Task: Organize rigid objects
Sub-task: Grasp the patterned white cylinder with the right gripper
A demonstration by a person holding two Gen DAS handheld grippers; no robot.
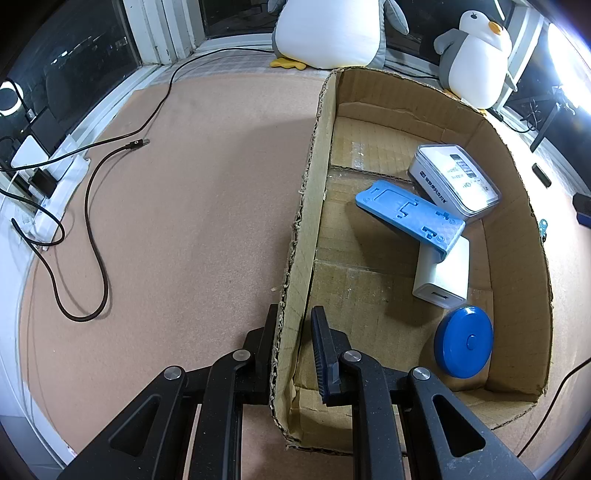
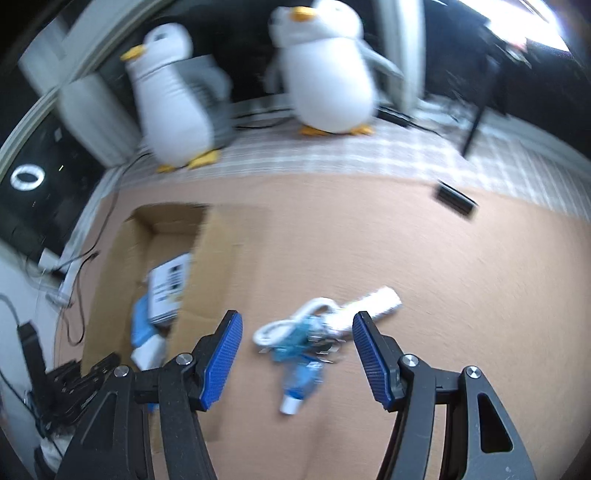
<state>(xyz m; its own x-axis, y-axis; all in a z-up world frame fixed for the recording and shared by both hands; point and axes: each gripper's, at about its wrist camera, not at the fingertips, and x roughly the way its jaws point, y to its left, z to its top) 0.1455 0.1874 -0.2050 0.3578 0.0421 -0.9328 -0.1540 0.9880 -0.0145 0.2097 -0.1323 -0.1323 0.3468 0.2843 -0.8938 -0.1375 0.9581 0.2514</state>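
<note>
My left gripper [image 1: 293, 332] is closed around the near left wall of an open cardboard box [image 1: 306, 206], one finger on each side. Inside lie a blue round disc [image 1: 463, 345], a white charger block [image 1: 443, 275], a blue flat plastic piece [image 1: 410, 214] leaning on it, and a white tin [image 1: 454, 179]. My right gripper [image 2: 297, 343] is open above a bunch of keys with a blue tag, a white cord and a silver stick [image 2: 317, 332] on the tan table. The right wrist view is blurred. The box [image 2: 218, 258] lies to its left.
Two plush penguins [image 1: 332, 33] [image 1: 476, 55] stand at the back on a checked cloth. A black cable [image 1: 92, 206] and a white power strip [image 1: 48, 199] lie at the left. A small black object [image 2: 456, 197] lies at the far right of the table.
</note>
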